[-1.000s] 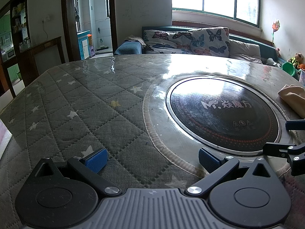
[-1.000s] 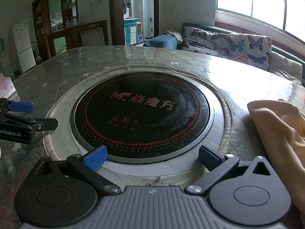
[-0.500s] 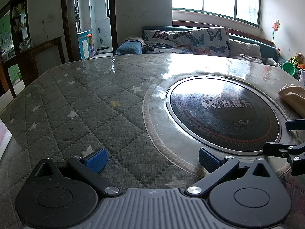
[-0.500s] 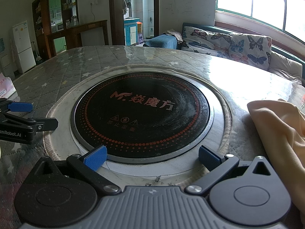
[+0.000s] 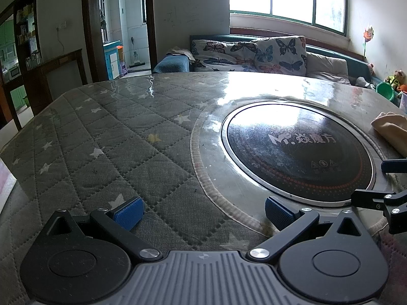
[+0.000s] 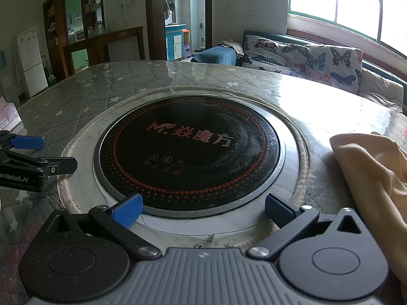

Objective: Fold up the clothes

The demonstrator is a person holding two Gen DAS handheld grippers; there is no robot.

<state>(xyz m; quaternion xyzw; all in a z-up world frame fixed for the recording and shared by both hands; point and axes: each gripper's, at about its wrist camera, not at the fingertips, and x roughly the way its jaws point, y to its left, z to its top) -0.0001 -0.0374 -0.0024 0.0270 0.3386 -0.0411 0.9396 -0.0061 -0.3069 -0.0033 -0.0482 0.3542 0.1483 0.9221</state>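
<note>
A pale yellow garment [image 6: 374, 175] lies bunched on the round table at the right, partly cut off by the frame edge; its tip [image 5: 391, 129] shows at the far right of the left wrist view. My right gripper [image 6: 202, 209] is open over the near rim of the black hob, the cloth just to its right, nothing between its blue pads. My left gripper [image 5: 202, 209] is open above the quilted cover with nothing between its blue pads. Each gripper shows in the other's view: the right gripper [image 5: 381, 183] and the left gripper [image 6: 43, 152].
A black round induction hob [image 6: 189, 152] with a metal ring sits in the table's middle. A grey quilted star-pattern cover [image 5: 101, 137] under clear plastic spreads to the left. Beyond the table stand a butterfly-cushion sofa [image 6: 305, 53], a doorway and a white fridge [image 6: 30, 61].
</note>
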